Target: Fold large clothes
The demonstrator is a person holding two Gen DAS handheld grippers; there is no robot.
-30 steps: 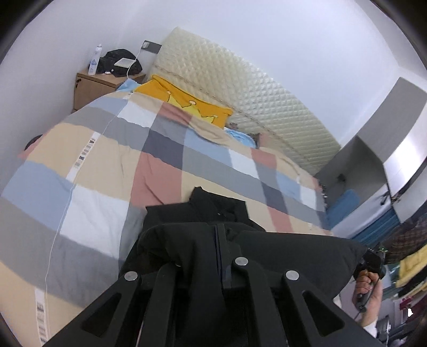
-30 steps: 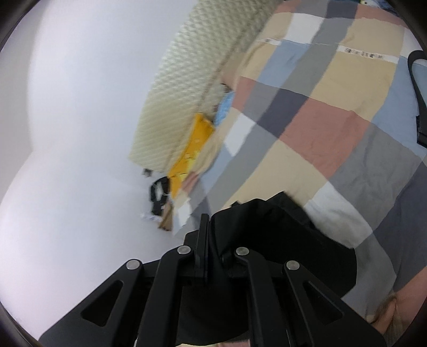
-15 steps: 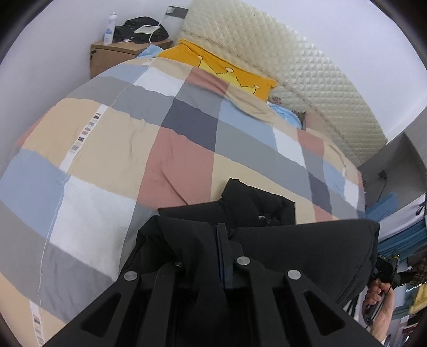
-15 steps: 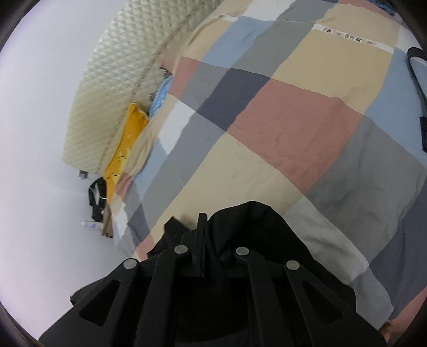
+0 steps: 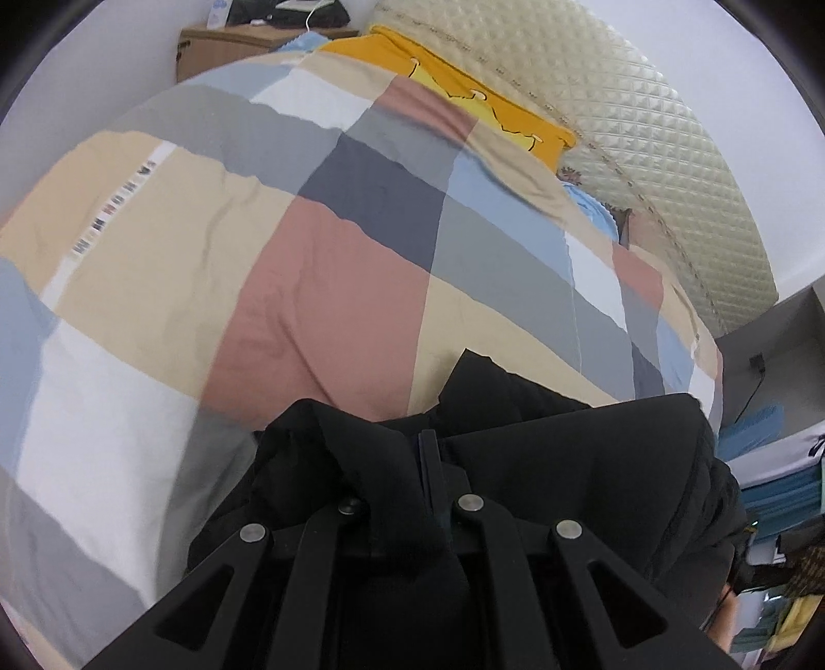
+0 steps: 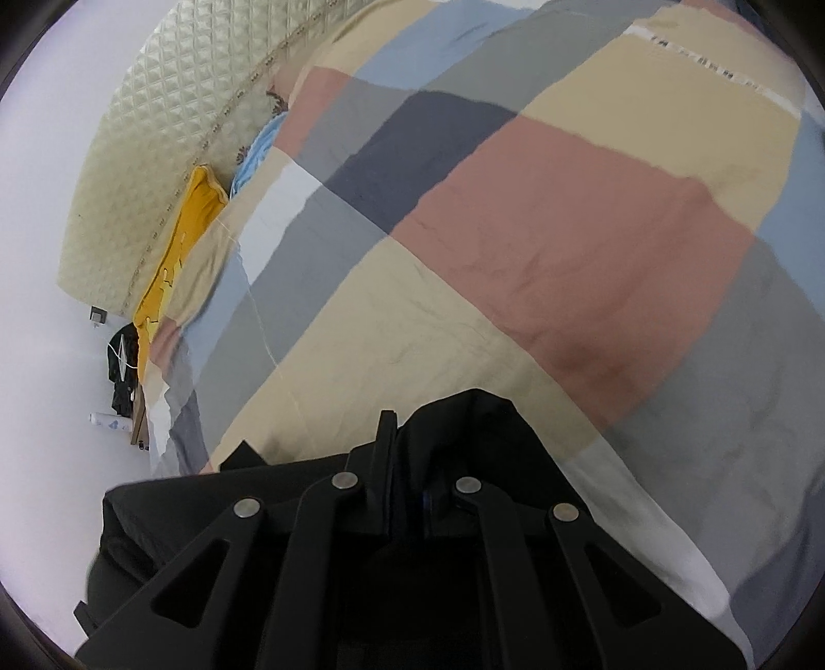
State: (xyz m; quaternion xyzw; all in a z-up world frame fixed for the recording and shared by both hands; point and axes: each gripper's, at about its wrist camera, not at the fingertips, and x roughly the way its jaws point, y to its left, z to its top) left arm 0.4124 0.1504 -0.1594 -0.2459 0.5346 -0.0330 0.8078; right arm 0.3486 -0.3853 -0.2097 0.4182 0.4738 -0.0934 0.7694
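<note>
A large black garment (image 5: 593,464) hangs stretched between both grippers just above the bed. My left gripper (image 5: 427,448) is shut on one edge of it, with cloth draped over its fingers. My right gripper (image 6: 394,438) is shut on the other edge of the black garment (image 6: 464,433). Beneath lies a patchwork duvet (image 5: 319,288) of pink, beige, grey, blue and white squares, also filling the right wrist view as the duvet (image 6: 567,232). A folded part of the garment pokes out ahead of the left gripper.
A yellow pillow (image 5: 464,98) and a quilted cream headboard (image 5: 644,134) stand at the far end of the bed. A wooden nightstand (image 5: 221,44) with a bottle and dark things sits beside it. White walls border the bed. Shelves with clothes show at the right edge (image 5: 773,495).
Both grippers have come down and forward with the black garment still gripped. The duvet now looks much closer and fills more of both views. The grip has not changed.
</note>
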